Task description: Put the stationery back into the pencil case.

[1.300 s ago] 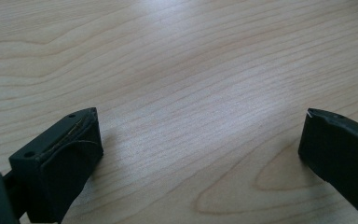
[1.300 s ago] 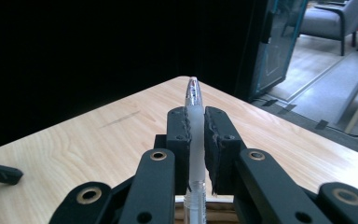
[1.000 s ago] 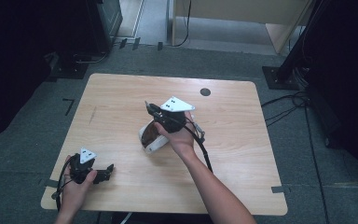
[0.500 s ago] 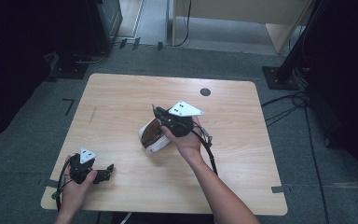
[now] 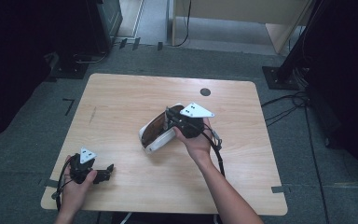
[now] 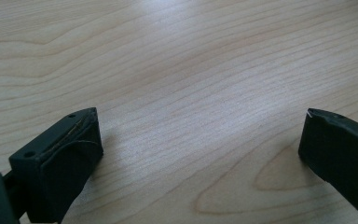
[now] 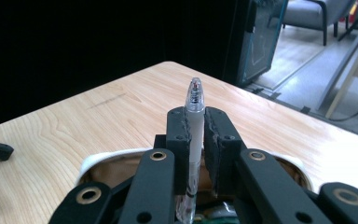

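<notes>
Black gripper (image 5: 168, 117) bodies; grey plates; brass-ringed screws.

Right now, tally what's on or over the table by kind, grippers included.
Grippers: 2 (left gripper open, resting on the table; right gripper shut on the pen)
Pens: 1 (pen)
White pouch-like cases: 1 (case)
Total: 4

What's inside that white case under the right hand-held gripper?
The white case lies open with a brown lining. The right hand-held gripper holds a clear-capped pen upright above it. Something green and white peeks out below the jaws; the gripper covers the rest of the inside.
</notes>
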